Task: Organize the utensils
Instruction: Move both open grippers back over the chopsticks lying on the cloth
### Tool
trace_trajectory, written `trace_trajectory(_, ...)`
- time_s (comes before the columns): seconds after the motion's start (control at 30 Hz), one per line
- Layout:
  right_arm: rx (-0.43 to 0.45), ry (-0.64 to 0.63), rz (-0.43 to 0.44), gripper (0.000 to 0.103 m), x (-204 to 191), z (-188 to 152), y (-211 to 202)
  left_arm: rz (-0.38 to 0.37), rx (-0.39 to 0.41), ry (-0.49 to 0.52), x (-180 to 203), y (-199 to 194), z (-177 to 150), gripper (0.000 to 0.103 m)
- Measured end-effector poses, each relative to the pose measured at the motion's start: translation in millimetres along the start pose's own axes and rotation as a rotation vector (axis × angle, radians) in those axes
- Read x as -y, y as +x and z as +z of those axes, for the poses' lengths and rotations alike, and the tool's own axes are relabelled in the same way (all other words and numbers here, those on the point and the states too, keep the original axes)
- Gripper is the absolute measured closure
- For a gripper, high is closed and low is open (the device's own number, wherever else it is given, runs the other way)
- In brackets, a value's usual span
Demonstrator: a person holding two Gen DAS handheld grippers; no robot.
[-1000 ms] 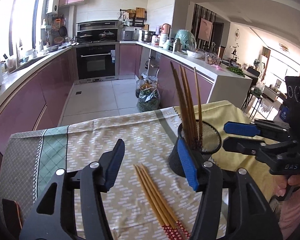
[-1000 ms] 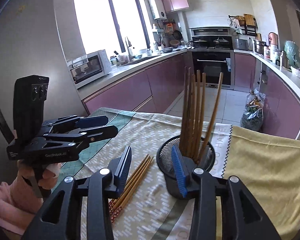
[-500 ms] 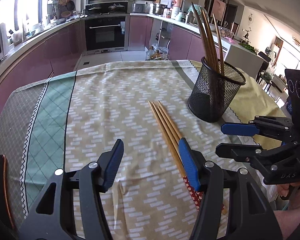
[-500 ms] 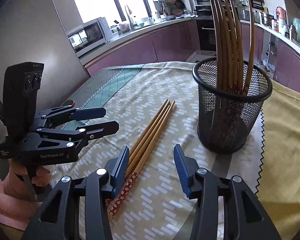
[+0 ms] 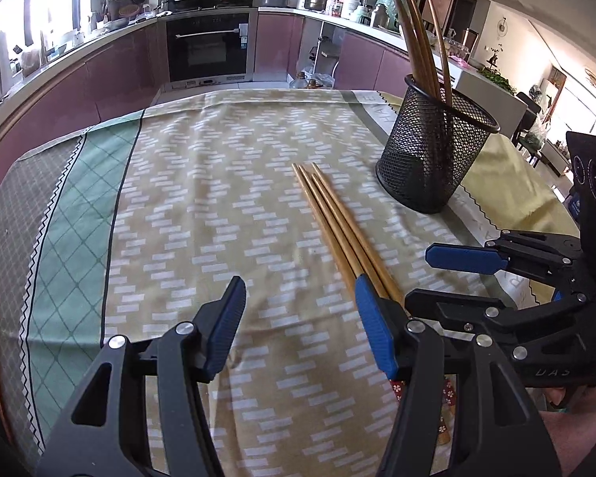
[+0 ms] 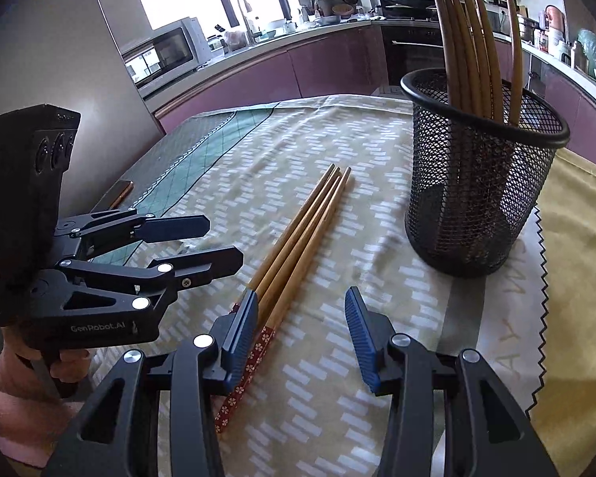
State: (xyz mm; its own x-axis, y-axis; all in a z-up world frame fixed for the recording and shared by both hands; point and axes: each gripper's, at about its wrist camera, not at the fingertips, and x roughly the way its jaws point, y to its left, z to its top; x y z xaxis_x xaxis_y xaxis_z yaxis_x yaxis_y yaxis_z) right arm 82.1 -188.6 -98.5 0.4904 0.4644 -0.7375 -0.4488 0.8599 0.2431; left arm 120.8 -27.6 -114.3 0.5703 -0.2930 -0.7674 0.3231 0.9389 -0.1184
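Observation:
Three wooden chopsticks (image 5: 337, 218) with red patterned ends lie side by side on the tablecloth; they also show in the right wrist view (image 6: 298, 246). A black mesh cup (image 5: 433, 151) holds several upright chopsticks and also shows in the right wrist view (image 6: 476, 183). My left gripper (image 5: 300, 318) is open and empty, low over the cloth, its right finger just over the chopsticks' near part. My right gripper (image 6: 300, 330) is open and empty, its left finger over the chopsticks' red ends. Each gripper shows in the other's view, the right (image 5: 457, 278) and the left (image 6: 214, 244).
The table is covered by a patterned yellow and green cloth (image 5: 202, 206). A brown flat object (image 6: 121, 192) lies near the table's left edge. Kitchen counters, an oven (image 5: 208, 45) and a microwave (image 6: 163, 53) stand beyond the table.
Both grippers have come down and pulled back toward the near ends of the lying chopsticks. The cup now stands farther ahead. Both stay open.

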Motion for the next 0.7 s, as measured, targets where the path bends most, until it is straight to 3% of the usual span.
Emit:
trace_trajectory(0.47, -0.011, -0.041, -0.052, 0.060, -9.8, -0.5, 9.2, 0.011, -0.006, -0.006, -1.2, 4.5, -1.4, 0.045)
trace_trajectory(0.7, -0.019, -0.027, -0.073, 0.070, -3.3, -0.9, 7.9, -0.003, -0.010, 0.003, 1.8, 7.8, 2.1, 0.045)
